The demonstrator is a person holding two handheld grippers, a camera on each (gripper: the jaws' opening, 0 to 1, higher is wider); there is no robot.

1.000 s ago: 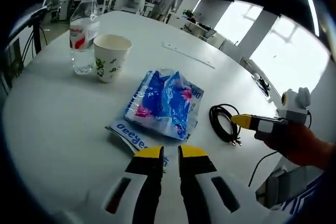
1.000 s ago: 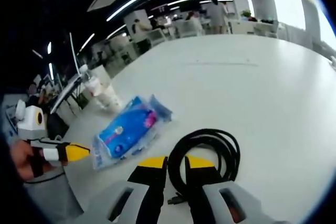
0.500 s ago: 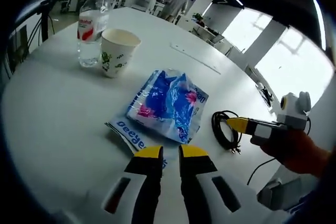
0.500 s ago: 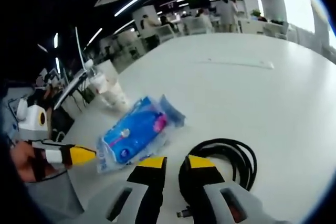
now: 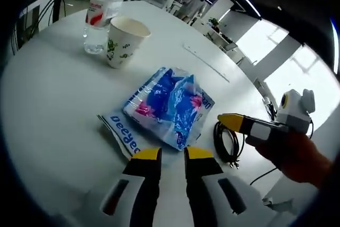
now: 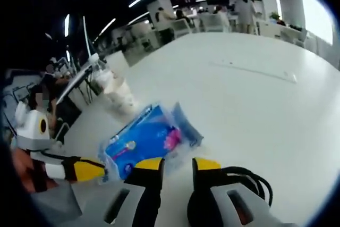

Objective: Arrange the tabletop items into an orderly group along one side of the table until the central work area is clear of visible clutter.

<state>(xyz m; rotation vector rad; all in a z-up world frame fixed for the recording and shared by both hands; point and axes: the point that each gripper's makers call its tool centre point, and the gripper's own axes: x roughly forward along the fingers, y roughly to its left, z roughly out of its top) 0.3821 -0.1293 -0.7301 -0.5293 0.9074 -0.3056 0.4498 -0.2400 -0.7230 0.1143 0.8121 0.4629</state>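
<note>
White round table point(image 5: 48, 110) in an open-plan office (both hand-held grippers' jaws slightly spread, gripping nothing)

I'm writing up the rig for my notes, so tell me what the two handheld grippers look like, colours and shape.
Both match. The left gripper has two long white jaws, black along the inner edges, each with a dark slot on top and a yellow tip. The right gripper shows the same white jaws, black edging and yellow tips. Seen from the left gripper view, its body is grey and white behind the yellow tip.
</note>
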